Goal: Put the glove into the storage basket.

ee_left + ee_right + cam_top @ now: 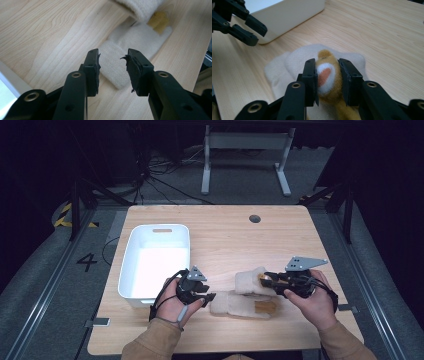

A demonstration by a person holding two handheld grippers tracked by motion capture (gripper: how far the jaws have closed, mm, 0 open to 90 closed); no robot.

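On worktop (225, 240), near front edge: cream fleece glove (243, 302) lies flat, long axis left-right, between both hands. Second glove (250, 281) with tan plush patch (327, 75) overlaps it, lifted at one end. Right hand-held gripper (327, 81): jaws narrowed, clamping tan patch. Left hand-held gripper (112, 71): jaws partly apart, empty, cuff end just ahead of tips, untouched. Left hand nearer to cuff. White bin (131, 270) behind left hand.

I see my right gripper (327, 80) clamped on a tan plush patch (327, 75) of a cream fleece sock (297, 58), white bin (287, 17) beyond, left gripper (249, 30) top left.
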